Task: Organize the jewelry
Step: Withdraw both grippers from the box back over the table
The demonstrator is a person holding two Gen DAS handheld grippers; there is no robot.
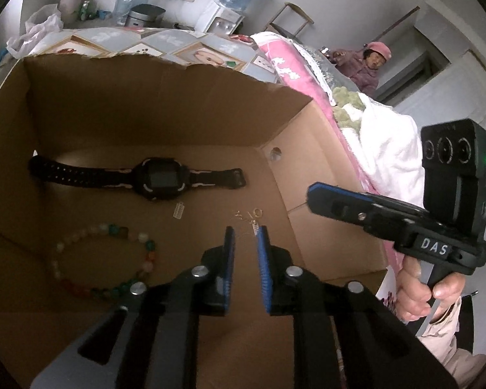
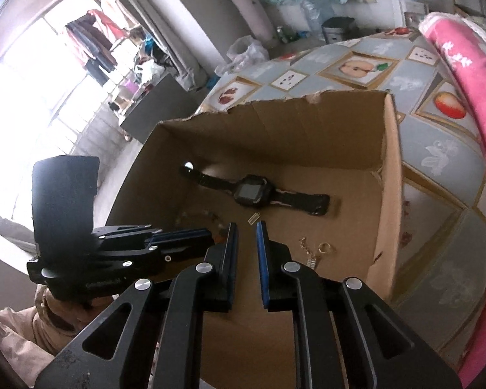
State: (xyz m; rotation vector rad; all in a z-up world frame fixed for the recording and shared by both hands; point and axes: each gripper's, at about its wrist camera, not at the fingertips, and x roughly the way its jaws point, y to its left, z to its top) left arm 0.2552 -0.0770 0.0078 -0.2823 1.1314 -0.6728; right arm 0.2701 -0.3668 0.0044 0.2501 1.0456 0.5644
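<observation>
Both grippers, left and right, hang slightly spread over my cardboard box, pinching nothing; watch near its far wall.

"DAS" label on the right tongs

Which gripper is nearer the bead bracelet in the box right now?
Left. The left gripper hovers inside the cardboard box, just right of the bead bracelet. The right gripper sits farther right, over the box's right edge.

Watch lies behind bracelet in box.
</observation>
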